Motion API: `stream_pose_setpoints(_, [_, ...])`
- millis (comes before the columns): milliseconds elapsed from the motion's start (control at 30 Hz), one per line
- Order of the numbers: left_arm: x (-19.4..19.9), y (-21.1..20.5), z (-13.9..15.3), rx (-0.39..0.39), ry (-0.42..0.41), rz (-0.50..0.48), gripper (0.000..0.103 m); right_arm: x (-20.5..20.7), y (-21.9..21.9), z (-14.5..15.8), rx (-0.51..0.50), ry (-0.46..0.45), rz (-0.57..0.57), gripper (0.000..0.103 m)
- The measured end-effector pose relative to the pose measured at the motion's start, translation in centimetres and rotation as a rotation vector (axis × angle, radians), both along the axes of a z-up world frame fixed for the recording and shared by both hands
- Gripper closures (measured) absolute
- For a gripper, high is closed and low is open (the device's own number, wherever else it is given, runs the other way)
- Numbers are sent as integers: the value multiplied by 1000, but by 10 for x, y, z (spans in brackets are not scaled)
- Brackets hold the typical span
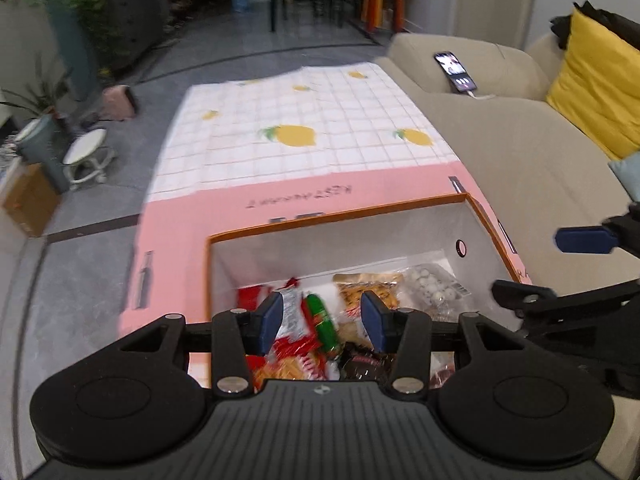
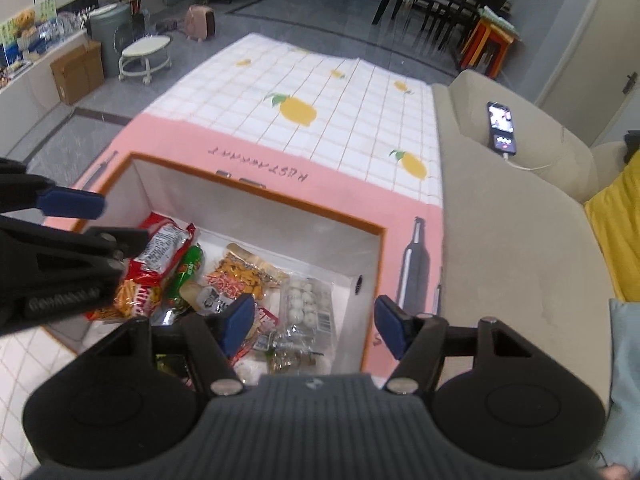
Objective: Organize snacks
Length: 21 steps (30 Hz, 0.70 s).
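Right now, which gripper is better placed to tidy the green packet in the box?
Probably left. The left gripper hangs open directly over the green packet in the box; the right gripper hangs over the white-ball pack.

We cannot see the near part of the orange-rimmed box: in both wrist views a gripper's black body covers it, along with the snacks lying there. A dark wrapper near the left gripper shows only in part, its print unreadable. The left gripper's body also hides part of the red packets in the right wrist view. The far room is smeared in the left wrist view, and the phone screen is too small to read.
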<state>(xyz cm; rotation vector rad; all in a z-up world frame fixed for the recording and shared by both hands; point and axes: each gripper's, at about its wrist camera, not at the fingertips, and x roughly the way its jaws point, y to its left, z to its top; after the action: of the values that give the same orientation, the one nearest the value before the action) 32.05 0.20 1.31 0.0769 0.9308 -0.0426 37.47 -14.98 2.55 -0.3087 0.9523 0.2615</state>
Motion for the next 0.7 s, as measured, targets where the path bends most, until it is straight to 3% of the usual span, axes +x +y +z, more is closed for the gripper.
stream_pose_setpoints(367, [-103, -14, 42, -25, -158, -21, 44, -103, -31, 46, 122, -73, -23, 38])
stream_pose_setpoints(533, [-149, -17, 45, -52, -237, -21, 41, -159, -45, 47, 176, -148, -45, 35])
stream_pose_setpoints(700, [-182, -19, 35, -53, -293, 6, 31, -201, -53, 36, 247, -170, -91, 35])
